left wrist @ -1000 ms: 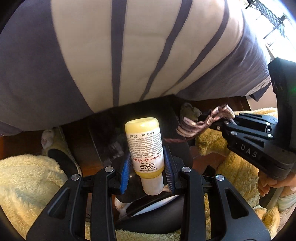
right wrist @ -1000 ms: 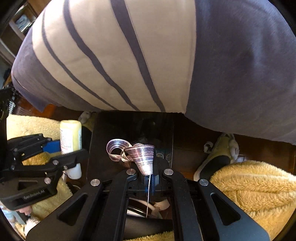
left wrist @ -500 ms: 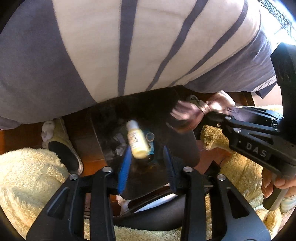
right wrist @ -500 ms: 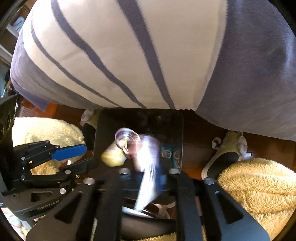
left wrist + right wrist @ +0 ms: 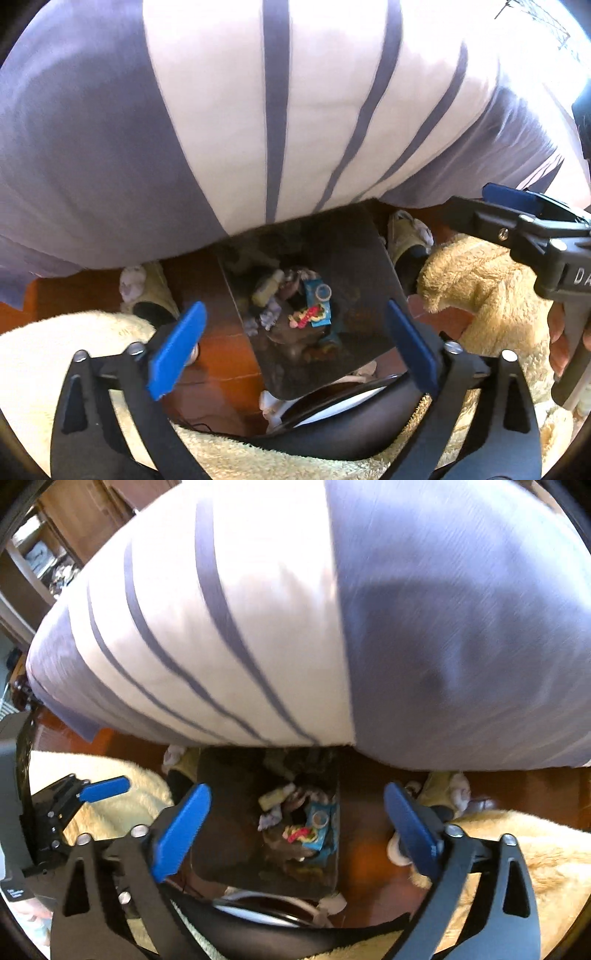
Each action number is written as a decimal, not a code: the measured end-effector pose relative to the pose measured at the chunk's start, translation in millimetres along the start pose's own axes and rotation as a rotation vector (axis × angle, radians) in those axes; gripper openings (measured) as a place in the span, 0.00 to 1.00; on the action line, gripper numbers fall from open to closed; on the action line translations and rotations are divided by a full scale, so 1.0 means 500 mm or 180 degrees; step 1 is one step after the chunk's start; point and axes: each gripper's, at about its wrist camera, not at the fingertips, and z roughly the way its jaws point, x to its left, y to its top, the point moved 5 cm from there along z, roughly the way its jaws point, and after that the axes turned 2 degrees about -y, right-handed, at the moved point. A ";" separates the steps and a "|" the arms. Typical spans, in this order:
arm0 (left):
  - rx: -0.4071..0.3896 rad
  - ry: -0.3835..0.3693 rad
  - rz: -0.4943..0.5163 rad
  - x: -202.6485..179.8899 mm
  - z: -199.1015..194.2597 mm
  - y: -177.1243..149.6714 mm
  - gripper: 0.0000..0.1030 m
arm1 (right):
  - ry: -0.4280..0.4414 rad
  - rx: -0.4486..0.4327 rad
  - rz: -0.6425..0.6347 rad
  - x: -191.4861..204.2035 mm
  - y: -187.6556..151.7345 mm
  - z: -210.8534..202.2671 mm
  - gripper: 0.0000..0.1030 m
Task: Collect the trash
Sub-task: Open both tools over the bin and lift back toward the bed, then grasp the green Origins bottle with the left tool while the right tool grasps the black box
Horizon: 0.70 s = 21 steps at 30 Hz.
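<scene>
Left wrist view, left claw [image 5: 295, 343] opening wide with nothing between its blue pads, right claw [image 5: 297, 825] opening wide and empty too, dark trash bin [image 5: 364, 280] on the floor below both, little yellow bottle [image 5: 266, 290] lying inside among wrappers, fluffy rug [image 5: 476, 291] on the right.

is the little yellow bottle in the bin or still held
In the bin. The yellow bottle lies on its side among wrappers inside the dark bin, and the left hand-held gripper is opening with nothing between its jaws.
</scene>
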 end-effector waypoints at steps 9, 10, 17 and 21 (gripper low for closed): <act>-0.0436 0.0059 0.0063 0.002 -0.115 0.049 0.92 | 0.0000 -0.0360 -0.0067 0.009 0.046 -0.099 0.96; -0.0477 0.0066 0.0065 0.003 -0.126 0.055 0.92 | -0.0001 -0.0393 -0.0075 0.010 0.050 -0.108 0.96; -0.0709 0.0118 0.0020 0.011 -0.184 0.092 0.92 | -0.0014 -0.0601 -0.0117 0.014 0.090 -0.160 0.96; -0.0822 0.0152 -0.0002 0.016 -0.218 0.125 0.92 | -0.0044 -0.0710 -0.0113 0.008 0.122 -0.179 0.96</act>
